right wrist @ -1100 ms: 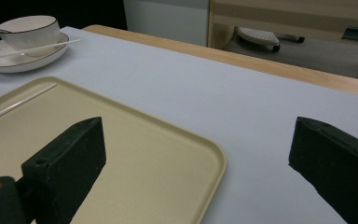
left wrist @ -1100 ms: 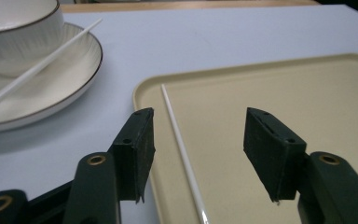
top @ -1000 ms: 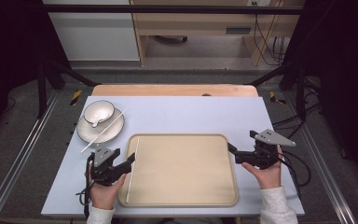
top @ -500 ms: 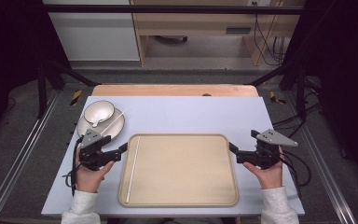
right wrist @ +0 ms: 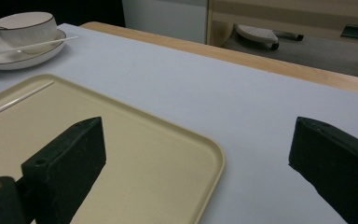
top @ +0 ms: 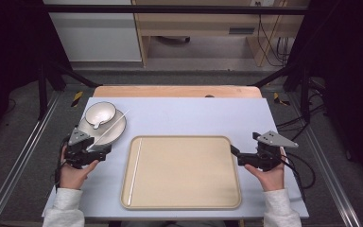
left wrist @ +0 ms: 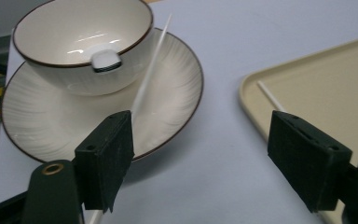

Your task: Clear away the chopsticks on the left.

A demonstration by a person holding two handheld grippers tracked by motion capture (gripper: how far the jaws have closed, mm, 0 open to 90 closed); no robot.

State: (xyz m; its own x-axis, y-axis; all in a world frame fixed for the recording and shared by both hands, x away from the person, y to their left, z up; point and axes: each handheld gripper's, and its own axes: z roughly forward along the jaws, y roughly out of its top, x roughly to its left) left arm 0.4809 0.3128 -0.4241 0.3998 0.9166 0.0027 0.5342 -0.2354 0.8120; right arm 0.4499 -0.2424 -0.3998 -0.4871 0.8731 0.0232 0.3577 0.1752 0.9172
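A beige tray (top: 182, 203) lies mid-table, and one white chopstick (top: 135, 170) rests along its left side. At the back left a white plate (top: 116, 132) carries a brown-rimmed bowl (top: 99, 113) with a spoon (left wrist: 106, 60) in it. A second chopstick (left wrist: 151, 70) leans across the plate. Its near end runs past the left jaw of my left gripper (top: 105, 150). That gripper's jaws have just been opening and now stand wide, with no pad pressing on anything. My right gripper (top: 236, 156) hovers open at the tray's right edge with nothing between its jaws.
The blue-grey table top (top: 194, 118) ends in a wooden strip (top: 170, 91) at the back. Dark frame rails run along both sides. A cabinet and cables stand on the floor beyond the table.
My left gripper has moved from the tray's left edge back and left to the plate, and its jaws have spread wider. The right gripper has stayed put.
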